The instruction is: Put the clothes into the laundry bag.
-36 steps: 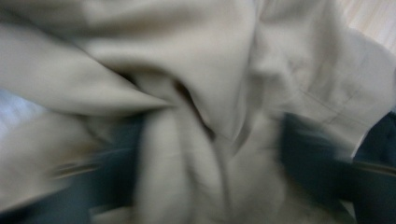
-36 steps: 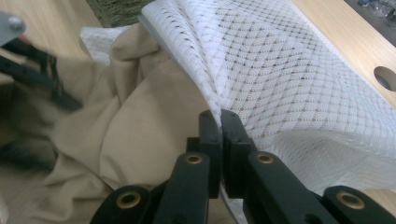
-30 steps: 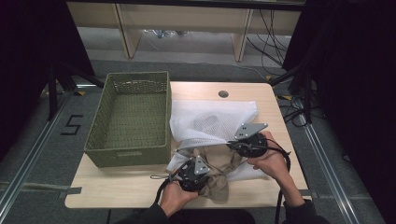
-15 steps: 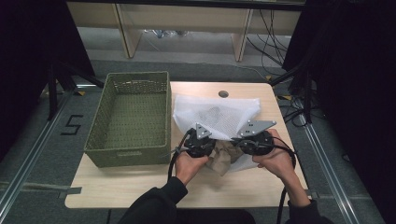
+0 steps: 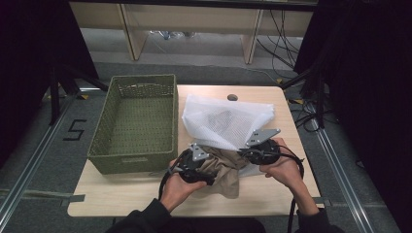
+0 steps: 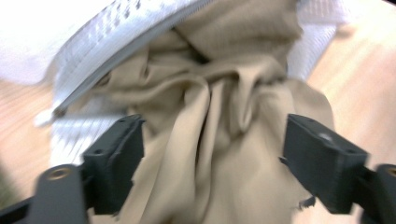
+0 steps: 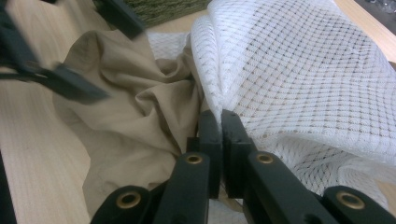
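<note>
A white mesh bag (image 5: 226, 121) lies on the table with its mouth toward the person. A crumpled tan cloth (image 5: 224, 171) lies half inside that mouth. My right gripper (image 5: 247, 151) is shut on the mouth's upper edge and holds it lifted; in the right gripper view the gripper (image 7: 218, 119) pinches the mesh bag (image 7: 299, 70) right beside the tan cloth (image 7: 135, 112). My left gripper (image 5: 208, 167) is open. In the left gripper view its jaws (image 6: 215, 133) stand wide apart on either side of the tan cloth (image 6: 219, 158), under the bag's zip edge (image 6: 93, 60).
A green woven basket (image 5: 131, 164) stands left of the bag, with nothing in it. Bare wooden table (image 5: 121, 196) runs along the front edge. A round cable hole (image 5: 232, 97) sits at the table's back. Black cables trail from both grippers toward the person.
My left gripper rose from near the front edge to the bag's mouth, then drew back slightly toward the person. The right gripper stayed on the bag's edge and lifted it.
</note>
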Demonstrator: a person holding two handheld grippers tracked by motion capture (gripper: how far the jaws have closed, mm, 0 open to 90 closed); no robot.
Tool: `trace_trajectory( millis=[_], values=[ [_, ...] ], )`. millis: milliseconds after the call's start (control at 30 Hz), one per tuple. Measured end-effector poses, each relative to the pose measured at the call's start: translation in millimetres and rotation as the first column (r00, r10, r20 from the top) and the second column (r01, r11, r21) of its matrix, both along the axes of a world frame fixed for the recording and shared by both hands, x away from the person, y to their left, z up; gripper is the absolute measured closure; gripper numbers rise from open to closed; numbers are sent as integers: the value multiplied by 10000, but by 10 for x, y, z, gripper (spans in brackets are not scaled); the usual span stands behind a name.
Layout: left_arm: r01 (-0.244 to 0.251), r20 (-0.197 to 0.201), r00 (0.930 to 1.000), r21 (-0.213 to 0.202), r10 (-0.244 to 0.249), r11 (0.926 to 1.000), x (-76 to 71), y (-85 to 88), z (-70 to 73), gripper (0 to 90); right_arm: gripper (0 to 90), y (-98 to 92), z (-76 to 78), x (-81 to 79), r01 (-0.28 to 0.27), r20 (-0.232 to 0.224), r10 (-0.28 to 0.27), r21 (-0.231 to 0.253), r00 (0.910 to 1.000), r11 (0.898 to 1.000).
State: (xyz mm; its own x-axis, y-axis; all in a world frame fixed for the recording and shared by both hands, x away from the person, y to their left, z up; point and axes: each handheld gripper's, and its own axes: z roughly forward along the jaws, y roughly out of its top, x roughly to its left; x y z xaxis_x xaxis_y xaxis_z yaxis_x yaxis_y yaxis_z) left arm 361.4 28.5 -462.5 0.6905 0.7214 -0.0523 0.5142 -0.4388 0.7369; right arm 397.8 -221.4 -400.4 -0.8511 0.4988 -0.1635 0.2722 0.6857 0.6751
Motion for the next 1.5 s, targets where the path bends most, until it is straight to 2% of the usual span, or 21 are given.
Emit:
trace_trajectory(
  millis=[133, 167, 200, 267, 333, 367, 400, 467, 533, 567, 667, 733, 800, 833, 933, 1033, 1167, 1267, 1367, 1433, 1500],
  values=[
    [171, -595, 9981, 501, -141, 9986, -114, 26, -220, 161, 896, 15, -2, -6, 2, -91, -2, 22, 10000, 10000],
    [165, -608, 9981, 682, -124, 9975, -102, 1, -307, 162, 896, 20, -3, -13, 19, -158, -19, 22, 9999, 10000],
    [175, -728, 9973, 644, -128, 9978, -92, -28, -357, 161, 896, 26, -4, -15, 99, -154, -99, -13, 9998, 10000],
    [516, -718, 9964, 1052, -442, 9931, -53, -111, -430, 177, 896, 33, -7, -15, -7, -163, 7, -18, 9999, 10000],
    [1140, -347, 9932, 976, -1111, 9887, -11, -206, -439, 499, 896, 48, -18, -19, -86, -159, 85, -59, 9998, 9999],
    [1111, -477, 9930, 727, -1078, 9912, 24, -283, -425, 556, 896, 55, -22, -19, -149, -145, 147, -103, 9998, 9998],
    [1170, -382, 9927, 617, -1148, 9912, 56, -319, -416, 681, 896, 62, -22, -22, -183, -170, 181, -108, 9997, 9998],
    [1153, -395, 9926, 59, -1150, 9933, 137, -418, -356, 798, 896, 65, -15, -34, -115, -211, 114, -70, 9997, 9999],
    [836, -146, 9963, -403, -843, 9957, 204, -482, -268, 843, 896, 54, 14, -36, -381, -230, 378, -115, 9990, 9992],
    [784, -9, 9969, -631, -786, 9949, 259, -511, -210, 849, 896, 50, 23, -48, -241, -246, 239, -89, 9994, 9997],
    [88, 666, 9978, -1027, -20, 9947, 440, -535, -62, 851, 896, 47, 40, -59, -290, -115, 291, 66, 9995, 9996],
    [-410, 531, 9973, -1669, 505, 9851, 548, -532, -63, 846, 896, 47, 33, -67, -193, -243, 194, 58, 9995, 9998],
    [-431, 307, 9983, -1678, 489, 9849, 573, -538, -121, 823, 896, 51, -13, -53, -180, -388, 180, -8, 9991, 9998],
    [-448, 362, 9980, -1613, 512, 9859, 571, -546, -151, 812, 897, 55, -63, -34, -292, -413, 288, -77, 9987, 9995],
    [-440, 242, 9985, -1582, 484, 9864, 561, -536, -246, 773, 897, 72, -184, -18, -183, -987, 167, -150, 9950, 9997],
    [-261, 261, 9992, -1527, 305, 9879, 520, -492, -293, 678, 897, 55, -324, 33, -119, -1139, 83, -311, 9935, 9994],
    [-259, 250, 9993, -1133, 290, 9932, 410, -389, -288, 489, 896, 28, -365, 51, -104, -1365, 77, -192, 9906, 9998],
    [-42, -72, 10000, -501, 38, 9987, 291, -321, -244, 314, 896, 32, -382, 51, -55, -1474, 9, -306, 9891, 9995],
    [122, -32, 9999, 487, -120, 9987, 143, -184, -171, 237, 896, 45, -411, 44, -28, -1527, -35, -409, 9883, 9992],
    [-120, -168, 9998, 390, 127, 9992, 91, -139, -180, 202, 896, 54, -430, 51, -54, -1525, -16, -459, 9883, 9989],
    [-171, -316, 9993, 544, 189, 9984, 40, -104, -213, 165, 896, 63, -435, 48, 3, -1568, -82, -504, 9876, 9987]
  ],
)
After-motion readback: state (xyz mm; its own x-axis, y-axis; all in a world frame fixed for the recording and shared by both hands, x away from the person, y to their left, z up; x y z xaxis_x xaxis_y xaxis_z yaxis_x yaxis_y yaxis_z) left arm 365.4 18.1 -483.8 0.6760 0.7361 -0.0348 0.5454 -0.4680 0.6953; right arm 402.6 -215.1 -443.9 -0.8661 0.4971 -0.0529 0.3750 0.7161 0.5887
